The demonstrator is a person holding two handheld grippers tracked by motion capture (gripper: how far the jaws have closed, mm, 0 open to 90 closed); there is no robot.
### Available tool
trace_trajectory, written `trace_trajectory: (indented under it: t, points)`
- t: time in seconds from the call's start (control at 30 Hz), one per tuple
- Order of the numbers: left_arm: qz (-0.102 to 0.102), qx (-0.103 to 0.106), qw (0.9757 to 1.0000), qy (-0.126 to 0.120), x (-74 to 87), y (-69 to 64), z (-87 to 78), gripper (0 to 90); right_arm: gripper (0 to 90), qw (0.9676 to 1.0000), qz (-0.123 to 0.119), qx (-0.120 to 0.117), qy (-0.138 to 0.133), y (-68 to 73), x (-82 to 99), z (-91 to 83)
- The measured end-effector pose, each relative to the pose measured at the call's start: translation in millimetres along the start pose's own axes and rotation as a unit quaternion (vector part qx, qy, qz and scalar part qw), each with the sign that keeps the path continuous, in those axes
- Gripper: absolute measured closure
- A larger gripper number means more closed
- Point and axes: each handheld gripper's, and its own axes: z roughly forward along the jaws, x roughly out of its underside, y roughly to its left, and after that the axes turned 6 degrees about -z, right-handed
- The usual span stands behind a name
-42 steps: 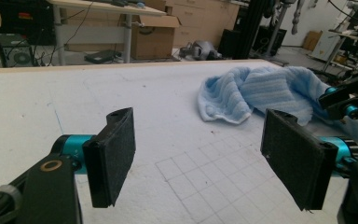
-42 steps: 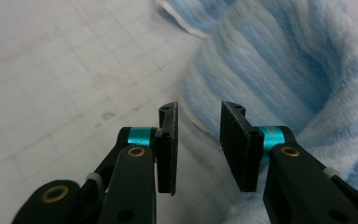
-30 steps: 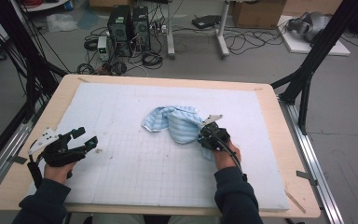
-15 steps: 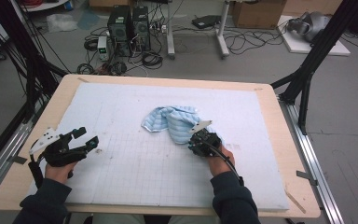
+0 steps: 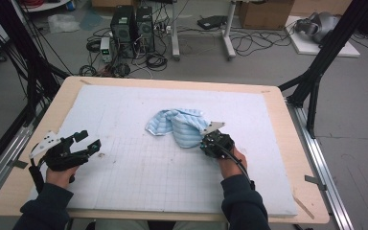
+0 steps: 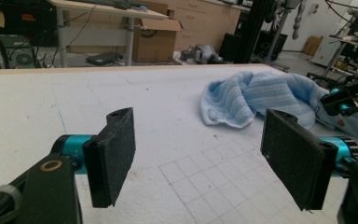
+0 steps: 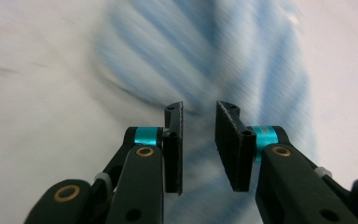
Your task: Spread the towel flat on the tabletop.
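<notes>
Blue striped cloth [image 5: 178, 126] lies crumpled near centre of the white surface [image 5: 139, 182]. Right gripper [image 5: 212, 143] sits at the cloth's 4 o'clock edge, jaws just opening, a narrow gap with cloth under it, nothing pinched. Left gripper [image 5: 87, 143] at 8 o'clock, well apart, jaws wide, empty.

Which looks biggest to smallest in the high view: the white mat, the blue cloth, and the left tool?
1. White mat, by far the largest, covering most of the table.
2. Blue cloth, crumpled near the mat's middle.
3. Left tool, a bit smaller than the cloth; it sits nearer the camera, so that gap is unsure.
</notes>
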Motion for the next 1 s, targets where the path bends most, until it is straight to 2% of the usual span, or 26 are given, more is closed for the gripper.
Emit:
trace_trajectory:
  t: [0.1,0.17,0.2,0.3,0.4,0.47,0.53,0.67,0.73,0.8,0.87,0.9,0.93,0.97,1.0]
  points:
    - [0.000,0.000,1.0000,-0.002,-0.1,-0.9,0.3,26.5,72.7,0.9994,-0.014,-0.029,0.008,11.3,-3.4,2.7]
    - [0.001,0.001,1.0000,-0.002,-0.1,-1.1,0.2,26.5,72.7,0.9992,-0.023,-0.031,0.015,13.2,-3.8,5.5]
    - [-0.001,0.002,1.0000,-0.003,-0.4,-1.0,-0.3,26.5,72.6,0.9991,-0.023,-0.020,0.030,13.4,-3.8,11.1]
    - [-0.003,0.002,1.0000,-0.005,-0.6,-1.2,-0.7,26.5,72.4,0.9989,-0.009,0.004,0.046,6.7,-1.3,17.6]
    - [-0.002,0.000,1.0000,-0.005,-0.6,0.1,-1.4,26.5,71.9,0.9974,-0.009,0.032,0.064,-0.9,2.7,20.8]
    - [-0.003,0.000,1.0000,-0.006,-0.5,0.2,-1.5,26.5,70.8,0.9968,0.002,0.040,0.069,-5.3,5.3,21.0]
    - [-0.004,0.001,1.0000,-0.006,-0.5,0.2,-1.4,26.5,70.8,0.9960,-0.001,0.045,0.077,-7.5,7.8,22.5]
    - [-0.001,0.000,1.0000,-0.004,-0.5,0.2,-1.3,26.5,79.4,0.9966,-0.001,0.030,0.077,-7.2,8.1,23.0]
    - [-0.003,0.001,1.0000,-0.004,-0.4,-0.2,-1.1,26.5,83.4,0.9963,-0.013,0.031,0.079,-5.5,7.2,23.0]
    - [-0.002,0.001,1.0000,-0.004,-0.5,-0.2,-1.0,26.5,85.0,0.9964,-0.013,0.030,0.079,-5.6,7.2,22.3]
    - [-0.002,0.000,1.0000,-0.004,-0.5,0.0,-1.3,26.5,85.7,0.9975,0.008,0.012,0.069,-9.1,8.4,20.2]
    - [-0.002,0.000,1.0000,-0.004,-0.5,0.0,-1.3,26.5,85.7,0.9975,0.008,0.012,0.069,-9.1,8.4,20.2]
    - [-0.005,0.000,1.0000,-0.006,-0.4,0.2,-1.3,26.5,85.9,0.9978,0.037,-0.015,0.052,-12.3,9.2,15.8]
    - [-0.005,-0.001,1.0000,-0.006,-0.5,0.5,-1.4,26.5,86.0,0.9976,0.048,-0.030,0.039,-12.9,8.9,13.0]
    - [-0.005,-0.001,1.0000,-0.006,-0.5,0.5,-1.4,26.5,86.0,0.9976,0.048,-0.030,0.039,-12.9,8.9,13.0]
